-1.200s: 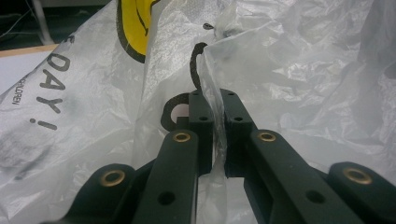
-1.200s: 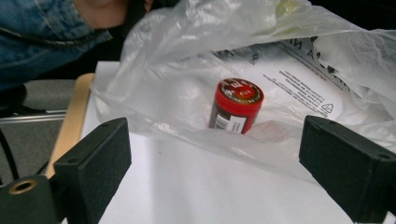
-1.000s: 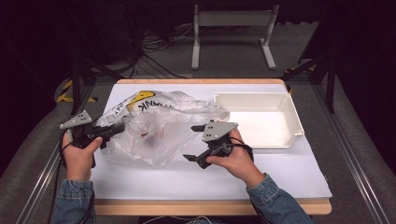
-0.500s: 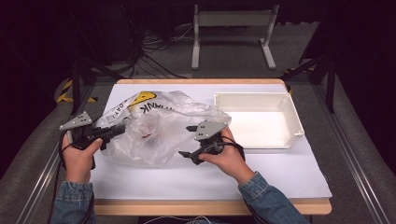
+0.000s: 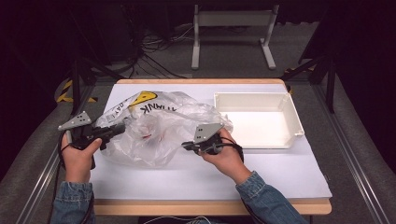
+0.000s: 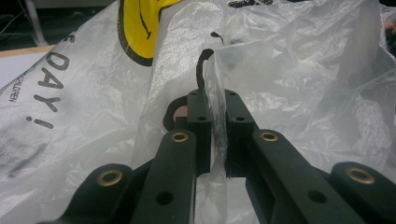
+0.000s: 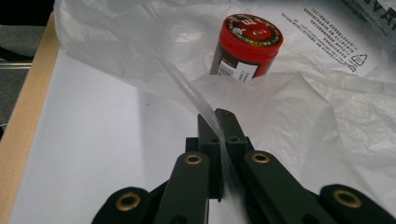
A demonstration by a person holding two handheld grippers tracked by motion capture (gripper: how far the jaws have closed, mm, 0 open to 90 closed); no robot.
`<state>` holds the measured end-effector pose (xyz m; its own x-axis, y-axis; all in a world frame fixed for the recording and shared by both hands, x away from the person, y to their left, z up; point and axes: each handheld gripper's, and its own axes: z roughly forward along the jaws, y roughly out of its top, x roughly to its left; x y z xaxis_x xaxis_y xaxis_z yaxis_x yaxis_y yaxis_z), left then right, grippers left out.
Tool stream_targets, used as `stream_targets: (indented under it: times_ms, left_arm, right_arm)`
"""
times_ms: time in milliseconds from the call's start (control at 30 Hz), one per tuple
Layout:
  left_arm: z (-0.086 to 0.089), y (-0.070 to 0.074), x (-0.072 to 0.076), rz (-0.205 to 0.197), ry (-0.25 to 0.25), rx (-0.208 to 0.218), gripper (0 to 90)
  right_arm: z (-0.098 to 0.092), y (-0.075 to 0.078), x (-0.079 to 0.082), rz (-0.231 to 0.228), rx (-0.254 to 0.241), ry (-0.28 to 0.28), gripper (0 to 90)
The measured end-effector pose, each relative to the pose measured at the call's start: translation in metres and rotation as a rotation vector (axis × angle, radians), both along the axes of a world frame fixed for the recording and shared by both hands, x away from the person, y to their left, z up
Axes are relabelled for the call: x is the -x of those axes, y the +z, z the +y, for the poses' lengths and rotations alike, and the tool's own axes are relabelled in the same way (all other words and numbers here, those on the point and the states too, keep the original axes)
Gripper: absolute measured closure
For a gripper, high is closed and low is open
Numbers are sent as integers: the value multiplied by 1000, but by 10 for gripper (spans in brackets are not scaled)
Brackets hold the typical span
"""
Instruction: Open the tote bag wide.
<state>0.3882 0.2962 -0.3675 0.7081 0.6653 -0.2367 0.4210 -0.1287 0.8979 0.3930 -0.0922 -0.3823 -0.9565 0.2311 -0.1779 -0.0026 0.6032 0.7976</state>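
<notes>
Now both grippers, left gripper (image 5: 122, 128) and right gripper (image 5: 186, 145), reach inward, fingers just clenched on the plastic bag (image 5: 161, 126).

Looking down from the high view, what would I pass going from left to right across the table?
Left hand-held gripper pinching the bag's edge → crinkled clear plastic bag with a yellow smiley print → right hand-held gripper, its jaws just closed on the bag's other side → empty white tray.
</notes>
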Motion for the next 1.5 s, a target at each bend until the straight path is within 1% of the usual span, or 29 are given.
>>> stream_targets:
  times_ms: [67, 133, 267, 300, 333, 400, 600, 733, 767, 867, 967, 1000, 1100, 1200, 1233, 1400, 1500]
  left_arm:
    - [-1, 1, 0, 0, 0, 4, 840]
    - [-2, 2, 0, -10, -2, 4, 842]
    - [-2, 4, 0, -17, -3, 8, 843]
    - [-2, 5, 1, -17, -1, 12, 843]
    - [-2, 6, 0, -28, -3, 8, 843]
    - [-2, 8, 0, -35, -4, 13, 844]
    - [-1, 11, 1, -48, -1, 25, 845]
    - [0, 12, 0, -54, -1, 30, 845]
    - [-1, 12, 0, -55, -1, 30, 845]
    - [0, 13, -1, -56, -1, 30, 845]
    - [0, 12, -1, -55, 8, 33, 845]
    - [1, 12, -1, -61, 11, 33, 845]
    - [3, 11, -2, -63, 19, 31, 847]
    - [5, 11, -2, -58, 31, 37, 849]
    - [5, 10, -3, -63, 32, 36, 849]
    - [5, 10, -4, -59, 36, 42, 850]
    - [5, 9, -6, -59, 34, 41, 850]
  right_arm:
    - [-1, 2, 3, 1, -7, 3, 900]
    - [-3, 6, 6, -3, -17, 7, 900]
    - [-7, 14, 14, -1, -36, 17, 900]
    - [-7, 15, 16, -1, -37, 16, 900]
    - [-8, 17, 18, -3, -35, 20, 900]
    - [-9, 20, 24, -3, -39, 29, 900]
    - [-13, 31, 35, 0, -34, 54, 900]
    - [-18, 37, 43, 13, -40, 71, 900]
    - [-20, 38, 44, 25, -46, 76, 900]
    - [-25, 40, 47, 49, -48, 83, 900]
    - [-30, 42, 50, 53, -44, 87, 900]
    - [-31, 43, 51, 54, -45, 88, 900]
    - [-33, 46, 54, 57, -47, 103, 900]
    - [-34, 48, 57, 61, -39, 115, 900]
    - [-34, 48, 58, 62, -39, 118, 900]
    - [-35, 49, 60, 70, -34, 127, 900]
    - [-37, 52, 62, 70, -46, 125, 900]
